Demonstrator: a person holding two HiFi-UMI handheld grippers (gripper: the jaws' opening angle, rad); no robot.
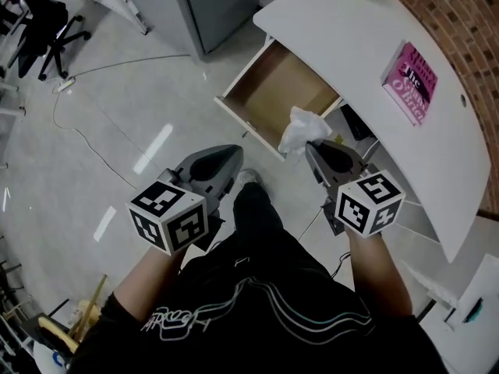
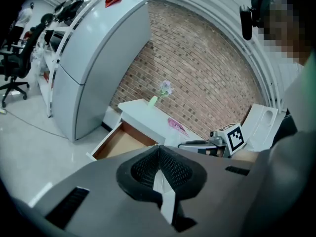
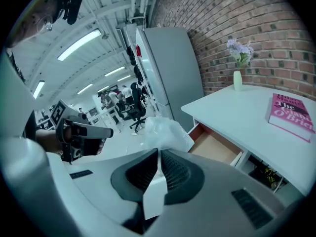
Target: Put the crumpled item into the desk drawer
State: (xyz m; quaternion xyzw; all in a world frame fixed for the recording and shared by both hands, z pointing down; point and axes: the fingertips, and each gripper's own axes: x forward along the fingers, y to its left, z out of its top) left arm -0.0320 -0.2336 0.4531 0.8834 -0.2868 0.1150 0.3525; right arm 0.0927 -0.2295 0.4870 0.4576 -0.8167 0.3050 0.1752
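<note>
A crumpled white plastic item (image 1: 302,128) (image 3: 165,131) sticks out of my right gripper (image 1: 314,149) (image 3: 158,152), whose jaws are shut on it. It hangs just off the near right corner of the open wooden drawer (image 1: 274,89) (image 3: 216,148) (image 2: 118,143) of the white desk (image 1: 351,68); the drawer's floor is bare. My left gripper (image 1: 231,160) (image 2: 158,148) is shut with nothing in it and is held left of the right one, over the floor in front of the drawer.
A pink book (image 1: 410,81) (image 3: 290,114) lies on the desk, and a small vase of flowers (image 3: 238,63) (image 2: 162,92) stands at its far end. A grey cabinet (image 1: 207,6) (image 2: 94,58) stands left of the desk. A cable (image 1: 86,142) trails over the floor. A brick wall (image 1: 468,29) lies behind the desk.
</note>
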